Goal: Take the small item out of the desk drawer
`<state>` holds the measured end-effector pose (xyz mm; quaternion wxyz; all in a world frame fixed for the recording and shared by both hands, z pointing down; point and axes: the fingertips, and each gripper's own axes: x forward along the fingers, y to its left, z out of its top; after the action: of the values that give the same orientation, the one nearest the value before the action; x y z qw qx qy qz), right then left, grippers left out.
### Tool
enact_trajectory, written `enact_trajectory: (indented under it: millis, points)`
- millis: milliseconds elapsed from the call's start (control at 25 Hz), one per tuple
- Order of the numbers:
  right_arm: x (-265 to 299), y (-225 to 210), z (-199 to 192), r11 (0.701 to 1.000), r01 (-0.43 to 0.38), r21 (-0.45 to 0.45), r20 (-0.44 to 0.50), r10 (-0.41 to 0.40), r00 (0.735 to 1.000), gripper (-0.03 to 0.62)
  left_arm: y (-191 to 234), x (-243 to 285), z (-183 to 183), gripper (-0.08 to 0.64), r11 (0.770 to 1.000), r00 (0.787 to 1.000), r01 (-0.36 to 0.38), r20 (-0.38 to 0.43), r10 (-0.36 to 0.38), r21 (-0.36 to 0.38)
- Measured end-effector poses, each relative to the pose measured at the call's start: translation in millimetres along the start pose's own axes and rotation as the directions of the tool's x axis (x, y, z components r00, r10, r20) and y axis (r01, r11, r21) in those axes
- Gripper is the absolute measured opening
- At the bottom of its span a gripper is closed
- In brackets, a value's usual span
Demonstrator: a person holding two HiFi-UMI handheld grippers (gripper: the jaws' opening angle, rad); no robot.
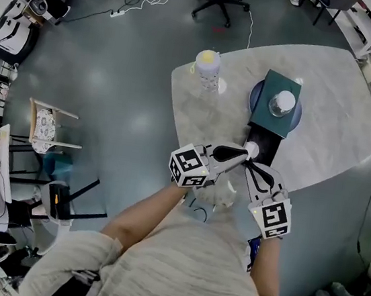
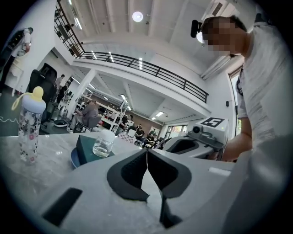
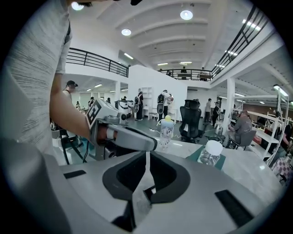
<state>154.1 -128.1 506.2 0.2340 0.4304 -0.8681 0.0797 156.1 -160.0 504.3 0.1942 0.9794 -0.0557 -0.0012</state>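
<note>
Head view: the white item (image 1: pixel 252 149) lies in the open drawer (image 1: pixel 269 139), just ahead of the left gripper (image 1: pixel 241 155). The right gripper (image 1: pixel 252 167) sits just behind it, nearer the person.
Left gripper view: jaws pressed together, empty.
Right gripper view: likewise closed on nothing.

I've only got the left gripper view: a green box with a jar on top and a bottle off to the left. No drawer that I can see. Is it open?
Observer: The head view shows a dark drawer standing out of the green box toward the person, so it looks open.
Operator: Anything in it?
Observer: A white round piece sits at its near end. I cannot tell whether it is a knob or the item.
Operator: And the other gripper's jaws?
Observer: In its own view the right gripper is shut, with nothing between the jaws.
</note>
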Motion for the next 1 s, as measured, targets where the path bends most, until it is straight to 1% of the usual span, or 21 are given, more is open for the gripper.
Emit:
enact_trajectory:
  millis: [200,320,440,520,640,720,840,1000]
  points:
    - [16.5,-20.1,-15.3,0.999,-0.036,-0.032,-0.038,0.035,0.999,0.012,23.2,9.0,-10.4,0.017,0.998,0.998,-0.057,-0.005,0.057,-0.020]
    - [27.1,-25.5,-30.1,0.995,-0.080,-0.052,-0.086,0.075,0.993,0.012,34.8,10.0,-17.5,0.016,0.995,0.996,-0.094,-0.010,0.094,-0.040]
    - [40.5,-28.9,-47.7,0.989,-0.126,-0.072,-0.145,0.115,0.983,0.018,44.7,9.3,-24.6,0.017,0.991,0.992,-0.122,-0.019,0.121,-0.057]
    - [49.2,-30.8,-60.2,0.985,-0.154,-0.078,-0.185,0.138,0.973,0.103,48.8,8.3,-29.1,0.017,0.989,0.991,-0.135,-0.027,0.133,-0.067]
    - [60.6,-35.8,-77.0,0.979,-0.182,-0.097,-0.240,0.154,0.958,0.120,52.0,7.1,-35.2,0.017,0.986,0.989,-0.149,-0.033,0.147,-0.079]
    - [68.7,-39.8,-85.9,0.972,-0.201,-0.121,-0.277,0.162,0.947,0.143,54.5,6.4,-40.3,0.017,0.984,0.987,-0.157,-0.039,0.154,-0.087]
    - [79.3,-39.7,-94.0,0.956,-0.251,-0.154,-0.326,0.190,0.926,0.166,56.7,4.7,-46.1,0.017,0.981,0.986,-0.167,-0.046,0.163,-0.100]
    - [90.0,-39.0,-107.4,0.938,-0.298,-0.176,-0.393,0.211,0.895,0.217,59.2,3.1,-49.5,0.017,0.978,0.984,-0.178,-0.051,0.173,-0.113]
